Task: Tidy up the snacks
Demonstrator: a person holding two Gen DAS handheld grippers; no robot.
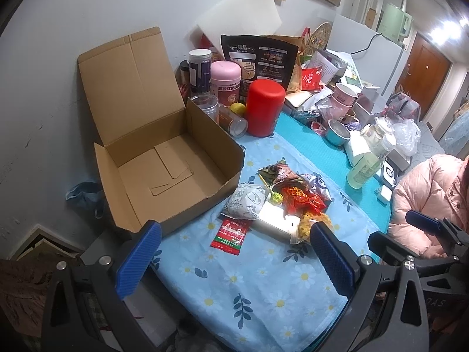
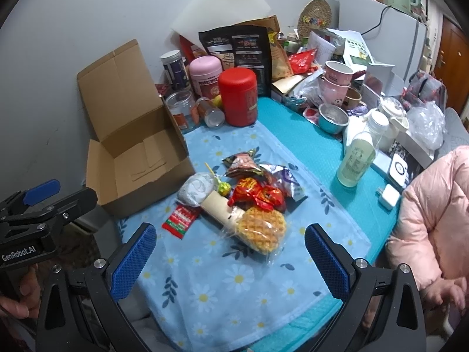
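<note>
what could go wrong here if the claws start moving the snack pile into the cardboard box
1. The snacks overlap: the red wrapper lies over the white packet and touches the waffle bag, so pulling one may drag others.
2. The lollipop is small and wedged in the pile, so it may be hard to pinch.
3. The cardboard box is light and empty, so a bump could shove it toward the jars behind.

Matt cardboard box (image 1: 164, 158), glossy plastic snack wrappers (image 2: 255, 193) — soft printed cloth (image 2: 234, 278)
</note>
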